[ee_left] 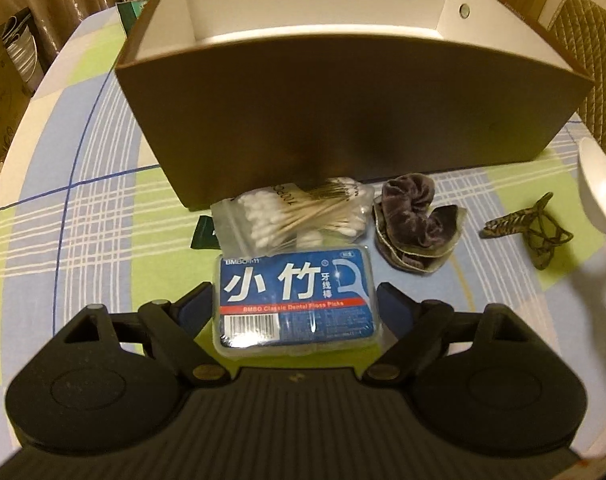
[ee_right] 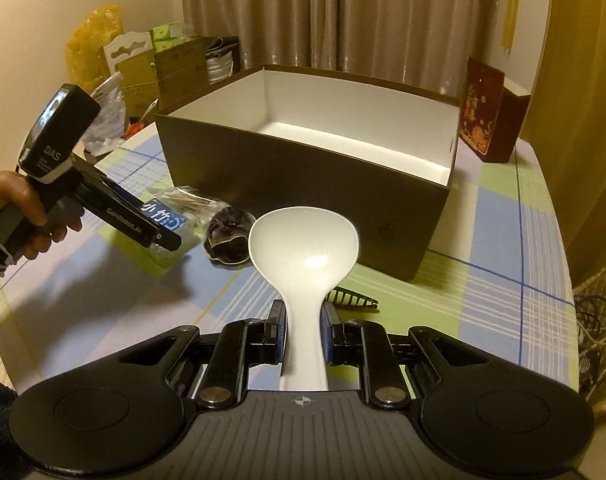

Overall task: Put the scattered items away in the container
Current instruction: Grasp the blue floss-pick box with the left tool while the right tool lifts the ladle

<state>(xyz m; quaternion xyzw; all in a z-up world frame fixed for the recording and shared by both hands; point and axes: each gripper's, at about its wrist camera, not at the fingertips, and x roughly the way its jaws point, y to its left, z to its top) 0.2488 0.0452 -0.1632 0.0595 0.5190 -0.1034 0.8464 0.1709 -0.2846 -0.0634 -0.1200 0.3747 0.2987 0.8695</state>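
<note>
My right gripper [ee_right: 302, 334] is clamped on the handle of a white spoon [ee_right: 303, 248], bowl pointing toward 12 o'clock, where the brown container [ee_right: 303, 184] sits on the checked desk [ee_right: 503, 280], its white inside showing nothing yet. My left gripper [ee_left: 295, 300] stands with its jaws apart on either side of a blue box of floss picks [ee_left: 295, 300]; whether the pads touch the box I cannot tell. At the box's 12 o'clock a bag of cotton swabs [ee_left: 291, 216] lies against the container's near wall, a dark velvet scrunchie [ee_left: 417, 226] at 1 o'clock and a brown hair claw [ee_left: 531, 236] at 2 o'clock. In the right wrist view my left hand [ee_right: 19, 216] grips its tool at 9 o'clock.

The risks, as I judge them: the spoon is held by its smooth handle alone, so it could pivot or slip before clearing the tall wall. The floss box is slick and nearly as wide as my open jaws, so an off-centre squeeze could skid it into the swab bag. The two grippers work close together and may collide.
</note>
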